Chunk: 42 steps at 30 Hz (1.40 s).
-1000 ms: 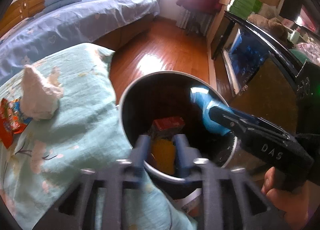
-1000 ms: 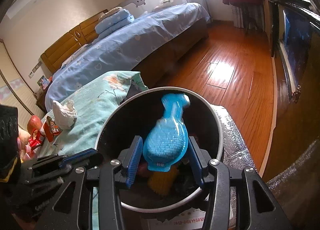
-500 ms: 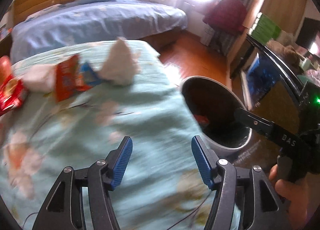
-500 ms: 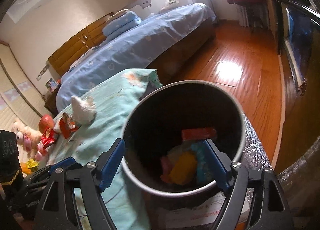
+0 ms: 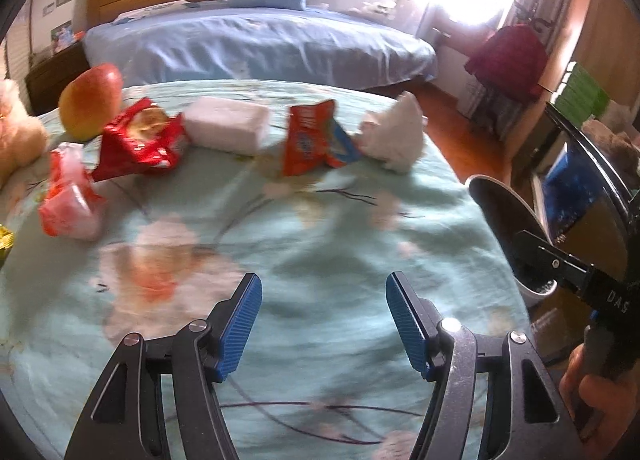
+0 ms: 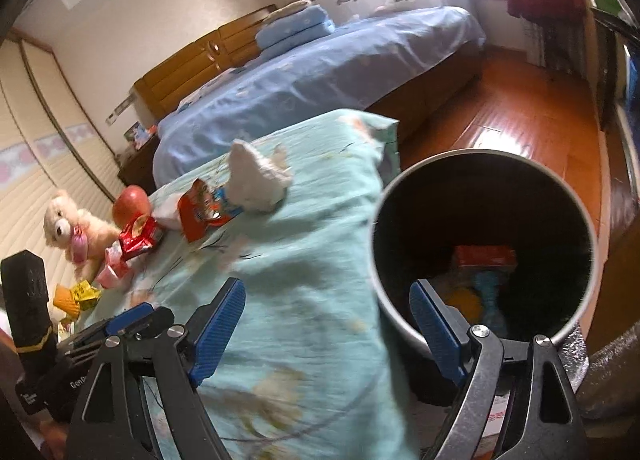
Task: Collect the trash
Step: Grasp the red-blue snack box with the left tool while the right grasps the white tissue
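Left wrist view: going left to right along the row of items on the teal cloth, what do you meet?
Apple → red snack bag → white block → orange-and-blue wrapper → crumpled white tissue → trash bin, off the cloth's right edge.

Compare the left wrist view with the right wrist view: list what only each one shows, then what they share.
Only the left wrist view: the person's hand holding the right hand-held gripper's body, and green boxes at the right.

Only the right wrist view: the inside of the trash bin with a red wrapper and other trash in it, and the whole teddy bear.

Both: the crumpled white tissue, the orange snack bag, the red wrapper on the cloth, the apple, the teal floral cloth and the blue bed.
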Available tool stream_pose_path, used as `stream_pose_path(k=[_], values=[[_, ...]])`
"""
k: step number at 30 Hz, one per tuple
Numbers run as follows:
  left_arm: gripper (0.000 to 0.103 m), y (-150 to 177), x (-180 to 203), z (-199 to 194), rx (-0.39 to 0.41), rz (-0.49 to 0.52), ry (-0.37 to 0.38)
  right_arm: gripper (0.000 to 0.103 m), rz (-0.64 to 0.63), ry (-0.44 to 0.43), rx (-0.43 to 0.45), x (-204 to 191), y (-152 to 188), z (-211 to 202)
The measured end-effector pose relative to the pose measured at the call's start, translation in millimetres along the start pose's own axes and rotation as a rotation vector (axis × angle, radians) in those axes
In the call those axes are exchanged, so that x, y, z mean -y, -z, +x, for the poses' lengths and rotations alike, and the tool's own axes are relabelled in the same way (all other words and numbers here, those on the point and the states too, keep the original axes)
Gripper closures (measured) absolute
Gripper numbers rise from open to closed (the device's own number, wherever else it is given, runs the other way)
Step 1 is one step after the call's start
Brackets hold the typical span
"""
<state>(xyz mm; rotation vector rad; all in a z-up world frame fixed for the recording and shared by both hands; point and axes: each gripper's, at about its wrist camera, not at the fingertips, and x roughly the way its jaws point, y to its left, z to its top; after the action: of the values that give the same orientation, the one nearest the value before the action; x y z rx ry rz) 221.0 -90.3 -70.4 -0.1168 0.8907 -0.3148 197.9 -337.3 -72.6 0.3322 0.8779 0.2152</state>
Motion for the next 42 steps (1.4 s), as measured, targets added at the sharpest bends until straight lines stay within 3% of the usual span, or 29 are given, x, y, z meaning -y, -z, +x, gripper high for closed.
stream_pose_path(k=[12,25,34,37,39,42], values=[[0.039,-24,-19,22,-0.025,-0.044,0.009,0.017,-0.057,-0.04,-0.026,-32,-17,34],[0.039,-75,-29,76,-0.033,-0.056,0.031,0.018,-0.029,-0.083,-0.041,-32,-57,75],[0.04,-90,-24,104,-0.032,-0.04,0.04,0.024,-0.018,-0.101,-0.059,-33,-74,101],[0.046,-93,-21,108,-0.026,-0.023,0.047,0.043,-0.014,-0.106,-0.078,-33,-76,109],[0.066,-93,-19,112,-0.033,-0.012,0.063,0.056,-0.014,-0.113,-0.089,-32,-76,112],[0.077,-94,-18,115,-0.035,-0.001,0.08,0.066,-0.034,-0.11,-0.084,-35,-74,110]])
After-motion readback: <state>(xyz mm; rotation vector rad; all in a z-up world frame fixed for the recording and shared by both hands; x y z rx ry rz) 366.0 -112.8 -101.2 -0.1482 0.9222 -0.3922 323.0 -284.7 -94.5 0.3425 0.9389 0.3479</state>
